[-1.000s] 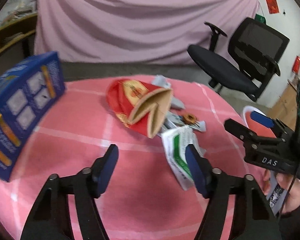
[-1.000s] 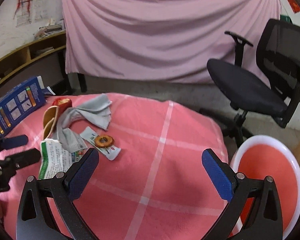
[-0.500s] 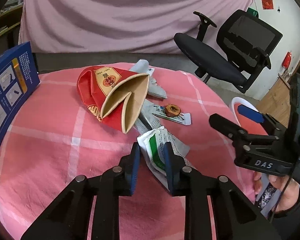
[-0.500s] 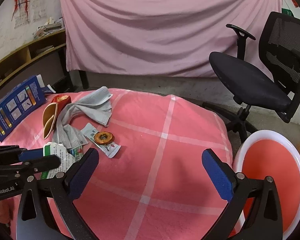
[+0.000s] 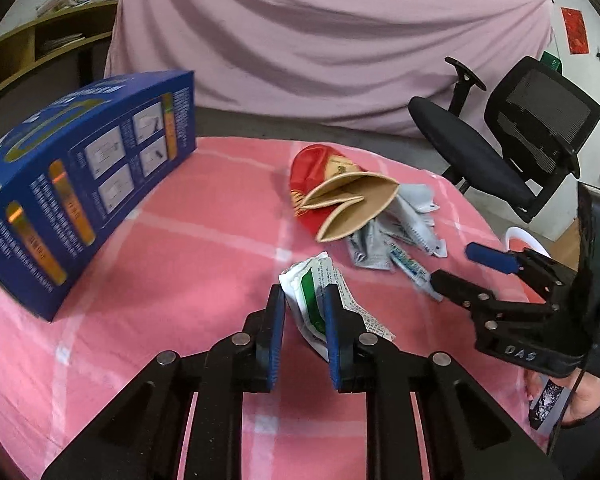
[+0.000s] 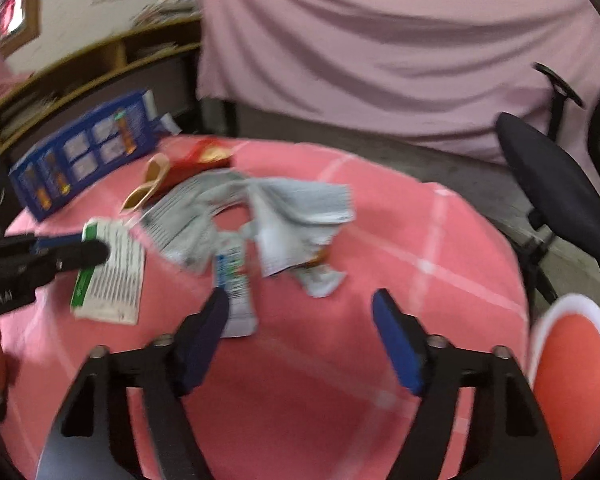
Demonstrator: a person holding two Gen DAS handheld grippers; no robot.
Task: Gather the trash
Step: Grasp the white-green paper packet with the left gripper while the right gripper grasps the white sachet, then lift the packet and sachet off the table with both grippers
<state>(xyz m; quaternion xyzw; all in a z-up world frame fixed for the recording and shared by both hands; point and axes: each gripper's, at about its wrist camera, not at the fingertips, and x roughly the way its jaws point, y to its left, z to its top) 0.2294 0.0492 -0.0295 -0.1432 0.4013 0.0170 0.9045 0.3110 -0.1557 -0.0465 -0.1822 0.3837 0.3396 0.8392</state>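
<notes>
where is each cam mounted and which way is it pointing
Left wrist: on the left gripper, facing across the pink table to the blue box and office chair; its fingers pinch the green-and-white wrapper; the right gripper and holding hand show.
Right wrist: on the right gripper, fingers apart, facing the grey wrappers and white-rimmed bin.
Shared: table, box, wrappers, chair.

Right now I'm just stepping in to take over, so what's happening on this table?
A person with a gripper in each hand is clearing trash from the pink tablecloth. The left gripper is shut on the white-and-green wrapper. The right gripper is open, hovering near the pile of grey wrappers; its view is blurred. The red paper bag and blue box lie untouched. A red bin with a white rim sits beside the table.
</notes>
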